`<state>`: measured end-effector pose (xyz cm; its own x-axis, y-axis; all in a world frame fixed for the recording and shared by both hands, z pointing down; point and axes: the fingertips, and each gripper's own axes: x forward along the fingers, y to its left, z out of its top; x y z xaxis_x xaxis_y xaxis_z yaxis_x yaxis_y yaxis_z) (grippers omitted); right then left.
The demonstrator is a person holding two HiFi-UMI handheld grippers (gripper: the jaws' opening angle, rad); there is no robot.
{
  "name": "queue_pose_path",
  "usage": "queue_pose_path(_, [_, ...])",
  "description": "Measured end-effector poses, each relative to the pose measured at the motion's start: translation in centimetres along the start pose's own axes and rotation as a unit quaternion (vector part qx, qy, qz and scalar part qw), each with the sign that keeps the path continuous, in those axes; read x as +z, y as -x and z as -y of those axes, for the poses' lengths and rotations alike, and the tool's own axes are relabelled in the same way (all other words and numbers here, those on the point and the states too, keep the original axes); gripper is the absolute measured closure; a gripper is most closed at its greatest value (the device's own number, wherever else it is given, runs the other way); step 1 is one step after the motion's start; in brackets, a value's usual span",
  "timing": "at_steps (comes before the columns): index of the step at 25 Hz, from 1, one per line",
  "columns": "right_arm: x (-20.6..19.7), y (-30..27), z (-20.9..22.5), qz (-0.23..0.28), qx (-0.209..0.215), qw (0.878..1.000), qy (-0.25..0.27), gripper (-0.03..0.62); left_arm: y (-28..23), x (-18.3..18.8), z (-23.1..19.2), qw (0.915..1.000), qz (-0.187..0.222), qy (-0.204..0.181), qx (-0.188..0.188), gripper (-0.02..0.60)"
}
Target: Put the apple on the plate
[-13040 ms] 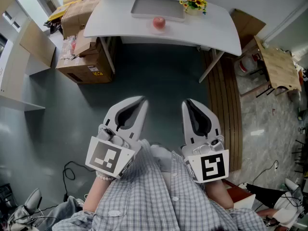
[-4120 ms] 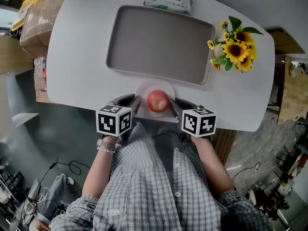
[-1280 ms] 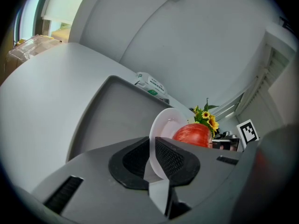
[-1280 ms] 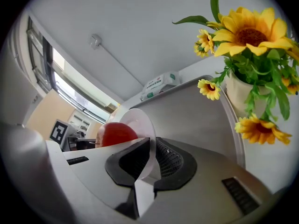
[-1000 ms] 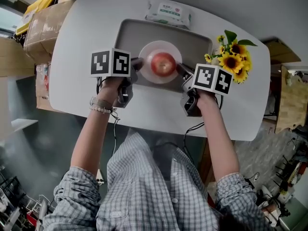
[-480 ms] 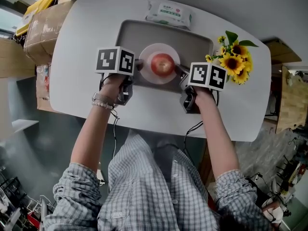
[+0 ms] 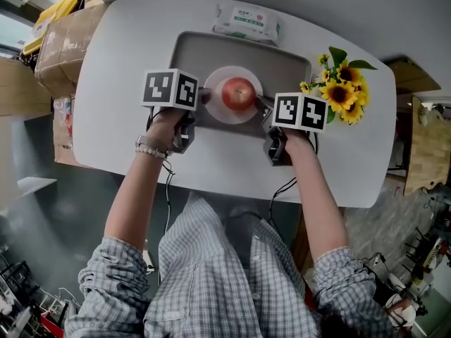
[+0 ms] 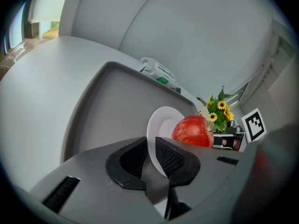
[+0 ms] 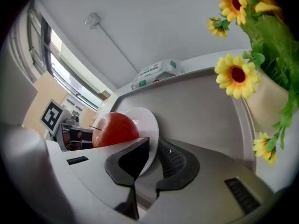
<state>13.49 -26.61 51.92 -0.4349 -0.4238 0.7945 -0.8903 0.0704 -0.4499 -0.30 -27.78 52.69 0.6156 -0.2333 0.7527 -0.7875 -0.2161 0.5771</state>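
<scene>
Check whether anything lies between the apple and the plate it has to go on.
Nothing visible does. The apple already sits directly on the plate. The left gripper and the right gripper are each shut on the plate's rim, at opposite sides.

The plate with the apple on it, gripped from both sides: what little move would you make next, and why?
Probably lower it gently onto the gray tray, keeping it level. The left gripper and the right gripper are each shut on opposite rims of the white plate. The apple sits loose in the plate's middle, over the tray. I cannot tell whether the plate touches down yet.
</scene>
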Motion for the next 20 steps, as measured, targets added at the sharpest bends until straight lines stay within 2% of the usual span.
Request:
queue_pose_path(4, [0.1, 0.1, 0.0, 0.008, -0.003, 1.0, 0.0, 0.542, 0.1, 0.1, 0.0, 0.9999, 0.011, -0.007, -0.004, 0.536])
queue_pose_path(9, [0.1, 0.3, 0.2, 0.018, -0.005, 1.0, 0.003, 0.54, 0.6, 0.4, 0.1, 0.9994, 0.031, -0.001, -0.016, 0.499])
queue_pose_path(12, [0.2, 0.6, 0.4, 0.026, -0.011, 1.0, 0.007, 0.539, 1.3, 0.6, -0.3, 0.9989, 0.044, 0.004, -0.014, 0.499])
queue_pose_path(16, [0.9, 1.7, 1.0, 0.063, -0.034, 0.997, 0.029, 0.539, 2.5, 0.6, -0.9, 0.9978, 0.067, -0.001, -0.001, 0.5])
queue_pose_path(20, [1.4, 3.0, 1.4, 0.1, -0.049, 0.993, 0.036, 0.54, 3.9, 0.4, -0.6, 0.9953, 0.093, -0.026, 0.007, 0.518])
